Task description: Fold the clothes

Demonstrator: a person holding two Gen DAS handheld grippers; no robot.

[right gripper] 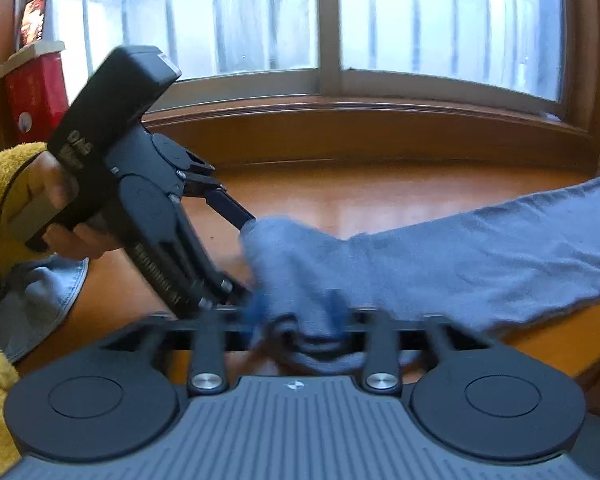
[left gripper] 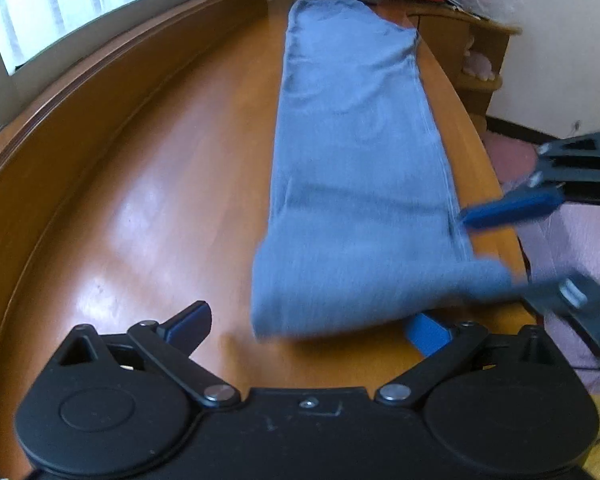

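A wooden table [left gripper: 148, 184] is filling the left wrist view, and the grey-blue garment [left gripper: 352, 152] is lying lengthwise along its right half, its near end lifted and blurred at lower centre. My left gripper [left gripper: 308, 324] is standing spread, fingers either side of that near end, not pressing it. My right gripper [right gripper: 296, 312] is showing cloth bunched between its blurred fingers; I cannot tell whether it is clamping.

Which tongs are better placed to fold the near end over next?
Probably right: the right tongs already straddle the bunched near corner of the blue garment. The left tongs stand open, cloth only reaching between them.
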